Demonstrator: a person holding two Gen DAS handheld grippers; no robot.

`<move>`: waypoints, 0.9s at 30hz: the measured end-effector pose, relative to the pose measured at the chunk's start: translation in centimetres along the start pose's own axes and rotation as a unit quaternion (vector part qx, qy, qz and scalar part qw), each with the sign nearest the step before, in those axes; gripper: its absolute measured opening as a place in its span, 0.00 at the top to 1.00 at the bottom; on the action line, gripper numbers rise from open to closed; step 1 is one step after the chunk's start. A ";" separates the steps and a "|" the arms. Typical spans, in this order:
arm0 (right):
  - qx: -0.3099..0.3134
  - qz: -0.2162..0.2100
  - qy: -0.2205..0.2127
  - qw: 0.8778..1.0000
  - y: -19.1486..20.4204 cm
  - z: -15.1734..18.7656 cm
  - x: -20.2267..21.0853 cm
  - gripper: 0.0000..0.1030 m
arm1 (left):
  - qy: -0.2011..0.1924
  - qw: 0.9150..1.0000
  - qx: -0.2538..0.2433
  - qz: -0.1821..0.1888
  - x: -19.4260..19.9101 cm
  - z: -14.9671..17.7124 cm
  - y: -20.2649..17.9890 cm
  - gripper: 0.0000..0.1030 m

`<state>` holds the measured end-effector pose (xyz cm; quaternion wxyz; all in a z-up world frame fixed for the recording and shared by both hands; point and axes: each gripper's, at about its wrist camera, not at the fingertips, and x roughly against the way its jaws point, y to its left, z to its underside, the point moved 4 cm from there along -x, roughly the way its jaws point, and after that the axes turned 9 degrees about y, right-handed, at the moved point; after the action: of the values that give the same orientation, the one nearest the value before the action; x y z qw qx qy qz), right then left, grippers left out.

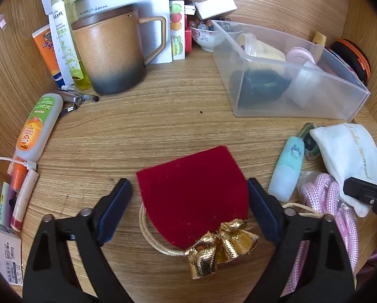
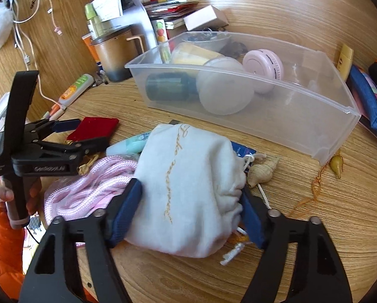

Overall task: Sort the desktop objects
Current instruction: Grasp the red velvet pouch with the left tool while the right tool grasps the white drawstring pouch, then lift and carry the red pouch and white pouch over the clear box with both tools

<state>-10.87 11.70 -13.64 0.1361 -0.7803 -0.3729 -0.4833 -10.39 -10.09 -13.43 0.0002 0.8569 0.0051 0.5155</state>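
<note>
A red velvet pouch [image 1: 191,192] with a gold-foil neck and cord lies flat on the wooden desk [image 1: 163,126]. My left gripper [image 1: 188,184] straddles it, open: the right pad meets the pouch's edge and the left pad stands a little clear. In the right wrist view the left gripper [image 2: 92,132] sits at the left, held by a hand in an orange sleeve. My right gripper [image 2: 192,192] is shut on a white drawstring pouch [image 2: 188,176] with gold script, both pads pressing its sides. The white pouch [image 1: 347,156] and right gripper [image 1: 364,168] show at the left view's right edge.
A clear plastic bin [image 2: 264,126] behind the pouches holds a dark jar, a white jar, a pink round case and a yellow cup. Pink rope [image 2: 87,184], a mint tube [image 1: 286,169] and a shell [image 2: 261,171] lie nearby. A brown mug [image 1: 110,58], bottles, pens and cables crowd the left.
</note>
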 end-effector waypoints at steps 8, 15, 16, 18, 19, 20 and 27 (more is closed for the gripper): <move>0.011 0.000 -0.017 1.000 0.6 0.3 0.8 0.51 | -0.012 1.000 0.013 -0.007 0.1 -0.4 0.5 0.47; 0.007 0.004 -0.034 0.999 0.1 0.0 2.2 0.73 | -0.020 1.000 0.008 -0.004 0.2 -0.5 0.4 0.62; 0.007 0.008 -0.035 0.999 0.1 0.1 2.3 0.73 | -0.020 1.000 0.009 -0.002 0.2 -0.5 0.5 0.64; 0.008 0.012 -0.036 0.999 0.2 0.2 2.3 0.73 | -0.021 1.000 0.012 0.003 0.3 -0.5 0.6 0.66; 0.008 0.015 -0.038 0.999 0.3 0.3 2.3 0.73 | -0.021 1.000 0.013 0.004 0.4 -0.5 0.6 0.66; 0.008 0.013 -0.039 0.999 0.3 0.2 2.4 0.73 | -0.022 1.000 0.014 0.004 0.5 -0.5 0.7 0.67; -0.013 0.005 -0.058 0.998 -0.7 -0.3 3.8 0.73 | -0.046 0.999 0.018 0.018 2.4 -0.8 0.4 0.67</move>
<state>-10.61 13.76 -10.38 0.1064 -0.8107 -0.3696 -0.4415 -9.97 -10.50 -10.94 -0.0242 0.8794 -0.0011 0.4754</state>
